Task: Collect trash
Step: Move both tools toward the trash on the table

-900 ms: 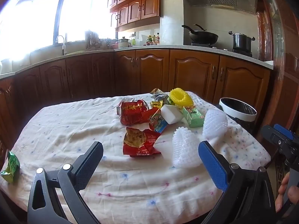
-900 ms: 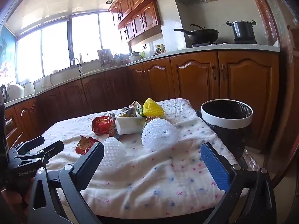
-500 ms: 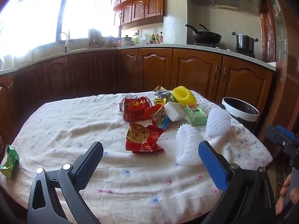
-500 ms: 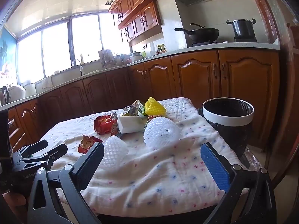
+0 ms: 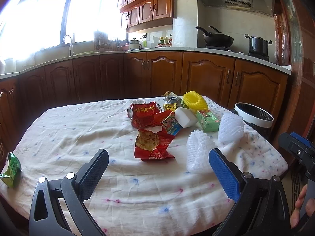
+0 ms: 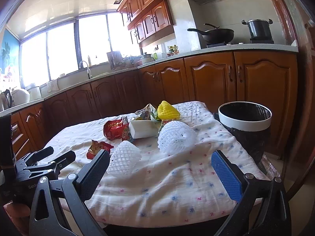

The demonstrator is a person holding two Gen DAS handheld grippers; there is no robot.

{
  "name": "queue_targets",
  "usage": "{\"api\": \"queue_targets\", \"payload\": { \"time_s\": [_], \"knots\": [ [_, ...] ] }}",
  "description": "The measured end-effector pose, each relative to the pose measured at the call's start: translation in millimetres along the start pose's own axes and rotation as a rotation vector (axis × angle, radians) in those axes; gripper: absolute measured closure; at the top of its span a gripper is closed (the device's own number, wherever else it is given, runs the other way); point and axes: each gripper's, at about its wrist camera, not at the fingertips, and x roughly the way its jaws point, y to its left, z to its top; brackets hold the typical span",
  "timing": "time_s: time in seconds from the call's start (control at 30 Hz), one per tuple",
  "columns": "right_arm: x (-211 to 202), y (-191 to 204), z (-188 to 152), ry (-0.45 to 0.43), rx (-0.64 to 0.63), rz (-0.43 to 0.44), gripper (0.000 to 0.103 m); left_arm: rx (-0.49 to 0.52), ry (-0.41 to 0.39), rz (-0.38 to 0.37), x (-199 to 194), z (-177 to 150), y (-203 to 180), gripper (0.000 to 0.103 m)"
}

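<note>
Both pairs of tongs are hanging wide and empty over the near edge of the tabletop. The left tongs are easing toward the pile: since the earlier frames the trash is sitting slightly nearer and larger in the left wrist view. The right tongs are barely shifting. Nothing is collected yet, so this looks like the approach to a first pick.

The red snack wrapper is lying just ahead of the left tongs. The white foam nets are lying right of it. The yellow foam ring and green carton are sitting farther back. The trash bin is standing off the far right corner. A green packet is resting at the left edge.
</note>
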Motion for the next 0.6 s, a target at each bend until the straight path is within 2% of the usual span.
{"api": "queue_targets", "payload": {
  "time_s": [0.6],
  "knots": [
    [0.9,4.0,0.5,-0.001,-0.002,0.014,0.000,-0.003,-0.001,-0.005,-1.0,-2.1,4.7,0.001]
  ]
}}
